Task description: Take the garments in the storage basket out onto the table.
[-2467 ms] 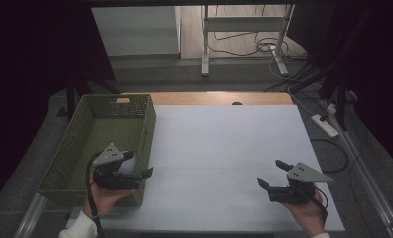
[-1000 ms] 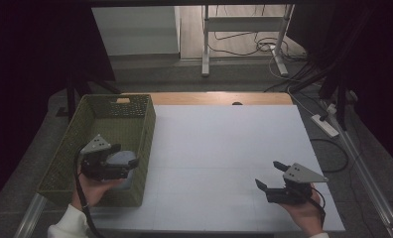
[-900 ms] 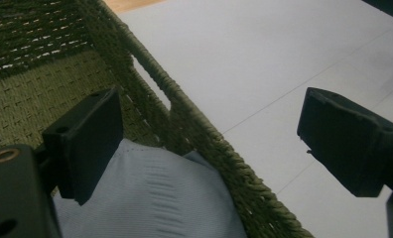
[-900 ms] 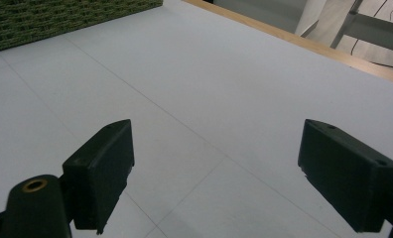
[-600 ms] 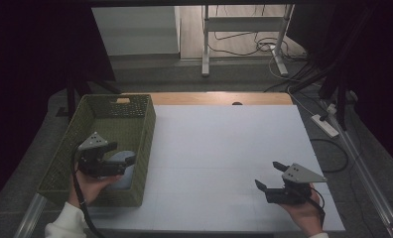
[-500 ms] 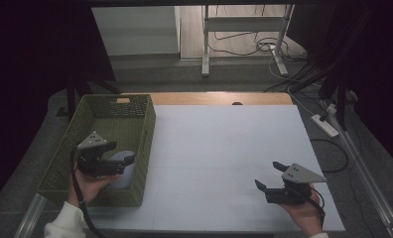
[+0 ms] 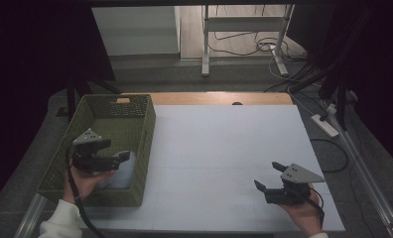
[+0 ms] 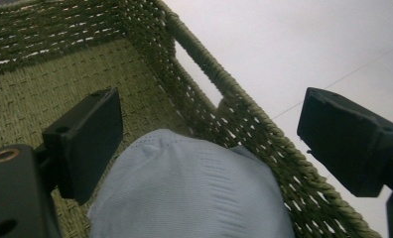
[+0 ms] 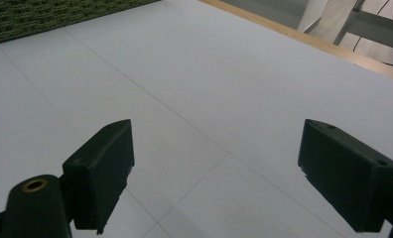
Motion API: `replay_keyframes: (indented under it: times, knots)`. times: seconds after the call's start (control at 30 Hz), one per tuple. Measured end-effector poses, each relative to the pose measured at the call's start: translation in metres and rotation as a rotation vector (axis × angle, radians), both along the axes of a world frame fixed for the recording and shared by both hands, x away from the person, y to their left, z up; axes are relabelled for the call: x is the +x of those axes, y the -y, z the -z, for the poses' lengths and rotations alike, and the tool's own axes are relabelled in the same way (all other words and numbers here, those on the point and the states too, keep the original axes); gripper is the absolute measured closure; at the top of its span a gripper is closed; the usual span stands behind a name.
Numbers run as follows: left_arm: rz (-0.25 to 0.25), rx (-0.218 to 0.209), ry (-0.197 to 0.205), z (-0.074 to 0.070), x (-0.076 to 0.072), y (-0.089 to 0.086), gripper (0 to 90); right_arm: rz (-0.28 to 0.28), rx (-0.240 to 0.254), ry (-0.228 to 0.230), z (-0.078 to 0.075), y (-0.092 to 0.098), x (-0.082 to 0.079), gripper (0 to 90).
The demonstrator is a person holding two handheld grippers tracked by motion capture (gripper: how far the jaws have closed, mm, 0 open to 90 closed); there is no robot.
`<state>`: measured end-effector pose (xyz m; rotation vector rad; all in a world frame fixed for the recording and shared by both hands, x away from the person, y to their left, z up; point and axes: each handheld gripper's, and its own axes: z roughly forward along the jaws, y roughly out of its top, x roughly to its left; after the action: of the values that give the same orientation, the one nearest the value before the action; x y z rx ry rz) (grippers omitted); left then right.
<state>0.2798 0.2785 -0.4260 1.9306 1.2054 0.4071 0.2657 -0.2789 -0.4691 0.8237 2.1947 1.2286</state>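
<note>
A pale blue cloth [image 8: 189, 191] lies bunched in a soft mound on the floor of the green woven basket [image 7: 135, 106]. It sits in the near right corner, against the basket's right wall.

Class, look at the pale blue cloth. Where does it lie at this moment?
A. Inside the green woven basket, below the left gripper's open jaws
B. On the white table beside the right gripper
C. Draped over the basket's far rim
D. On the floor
A: the pale blue cloth lies on the bottom of the green woven basket, by its near wall, below the left gripper, whose jaws stand apart.
</note>
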Motion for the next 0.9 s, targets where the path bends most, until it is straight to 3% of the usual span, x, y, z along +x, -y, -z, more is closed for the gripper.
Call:
replay_keyframes:
  times: [0.57,0.9]
  knots:
    - [-0.005,0.006,-0.018,-0.004,0.014,-0.007,11.3,0.004,-0.008,0.000,0.000,-0.001,-0.001,14.8]
    - [0.018,0.062,-0.080,0.000,0.028,-0.005,11.3,-0.003,-0.017,0.000,0.000,-0.002,-0.002,14.8]
